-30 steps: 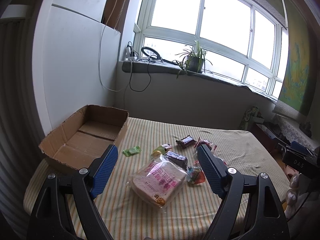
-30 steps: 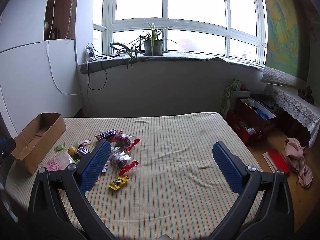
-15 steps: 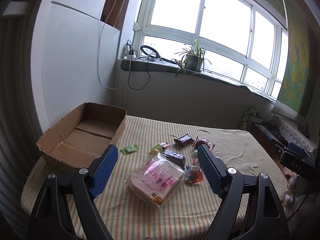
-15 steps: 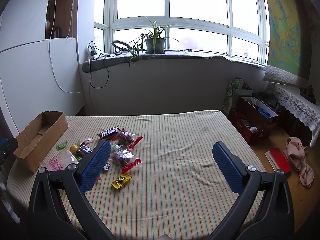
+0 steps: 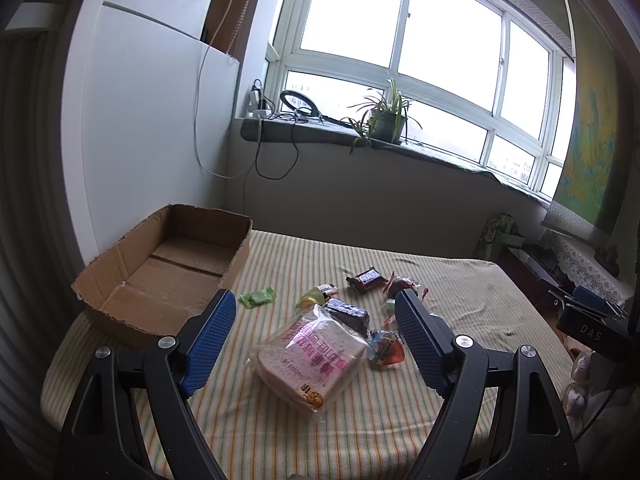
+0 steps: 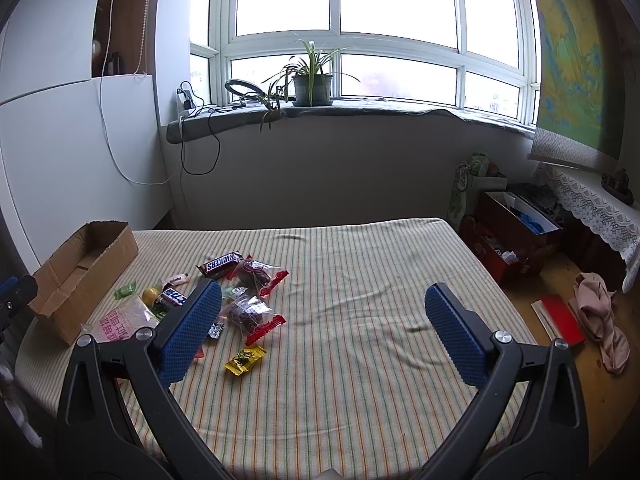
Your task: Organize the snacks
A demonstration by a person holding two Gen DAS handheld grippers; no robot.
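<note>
The bagged sliced bread (image 5: 310, 354) is likely the trickiest of the snacks to lift: light, soft and easily crushed, in a loose clear wrapper that looks slippery, so a gentle pinch across its narrower sides, or on the gathered plastic at one end, seems the safer hold. It lies flat on the striped bed (image 5: 460, 292), nearest the left gripper (image 5: 314, 340), whose blue pads stand spread wide with nothing between them, hovering above the loaf. The bag is transparent with pink printed characters over pale slices, and a small yellow mark at its near corner. Just behind it lies a dark blue-labelled bar (image 5: 347, 312), touching or nearly touching the bag, and beside it a small colourful sweet packet (image 5: 385, 345). Further back sit a brown Snickers bar (image 6: 221, 263), stiff and easy to clamp across its width, two clear pouches with red edges holding dark fruit (image 6: 252, 312), a green sweet (image 5: 258, 297) and a flat yellow wrapper (image 6: 245, 358), thin enough that it may need scraping up by an edge. The open cardboard box (image 5: 120, 256), shallow and with nothing visible inside, stands on the bed's left side, near the pile. The right gripper (image 6: 320, 330) is likewise spread wide and holds nothing, over bare bedding to the right of the snacks.
</note>
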